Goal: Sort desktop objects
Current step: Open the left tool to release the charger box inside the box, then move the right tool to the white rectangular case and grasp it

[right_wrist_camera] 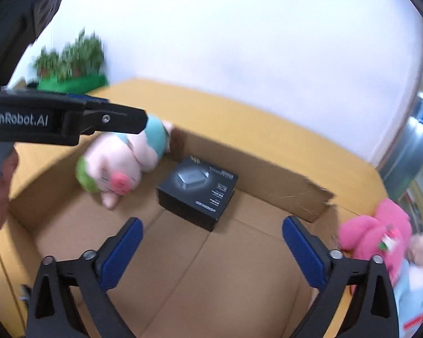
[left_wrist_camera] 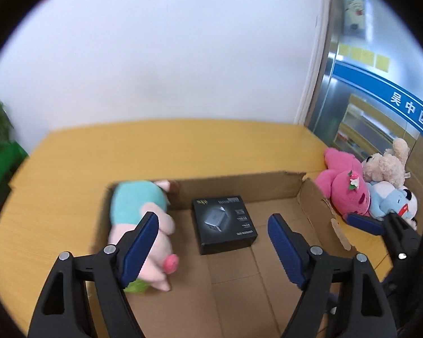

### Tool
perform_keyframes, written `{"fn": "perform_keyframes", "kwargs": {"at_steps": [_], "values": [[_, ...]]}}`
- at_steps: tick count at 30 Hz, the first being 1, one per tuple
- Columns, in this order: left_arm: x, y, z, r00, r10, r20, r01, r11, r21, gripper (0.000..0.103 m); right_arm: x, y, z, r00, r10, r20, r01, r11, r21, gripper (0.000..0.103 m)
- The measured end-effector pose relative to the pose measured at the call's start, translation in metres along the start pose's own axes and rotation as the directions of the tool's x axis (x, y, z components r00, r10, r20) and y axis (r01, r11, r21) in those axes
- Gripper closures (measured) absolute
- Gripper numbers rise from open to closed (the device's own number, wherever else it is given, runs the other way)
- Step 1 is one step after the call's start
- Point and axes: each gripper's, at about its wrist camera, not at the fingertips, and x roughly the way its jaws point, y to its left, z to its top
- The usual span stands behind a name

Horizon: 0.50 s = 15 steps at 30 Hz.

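Cardboard box point(left_wrist_camera: 239, 191) on a yellow desk point(left_wrist_camera: 70, 163) by a white wall point(left_wrist_camera: 155, 56); left gripper point(left_wrist_camera: 213, 242) and right gripper point(right_wrist_camera: 211, 245) both gape wide, empty.

blk box point(left_wrist_camera: 223, 223), pink/teal plush pig point(left_wrist_camera: 143, 219), brown carton point(left_wrist_camera: 239, 281)

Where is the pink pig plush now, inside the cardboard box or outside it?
Inside. The pink pig plush lies in the far left corner of the cardboard box, beside the black product box.
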Motion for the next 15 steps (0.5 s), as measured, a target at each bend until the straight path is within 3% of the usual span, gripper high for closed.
{"fn": "perform_keyframes", "kwargs": {"at_steps": [2,4,9,15], "values": [[-0.025,-0.009,-0.008,0.996,0.061,0.066,-0.063,0.997,0.039,0.023,-0.033,0.002,-0.013,0.999,-0.028,0.046,0.025,0.998,0.058,0.001],[-0.048,-0.014,-0.020,0.992,0.089,0.085,-0.095,0.993,0.072,0.023,-0.053,0.008,-0.020,0.998,0.001,0.062,-0.007,0.995,0.103,0.001],[-0.097,-0.008,-0.064,0.993,0.072,0.090,-0.078,0.995,0.066,0.023,-0.101,0.030,-0.056,0.997,-0.007,0.081,-0.001,0.996,0.094,0.001],[-0.125,-0.002,-0.104,0.997,0.054,0.049,-0.055,0.998,0.016,0.023,-0.131,0.047,-0.095,0.998,0.006,0.057,-0.014,0.989,0.145,0.001]]}}
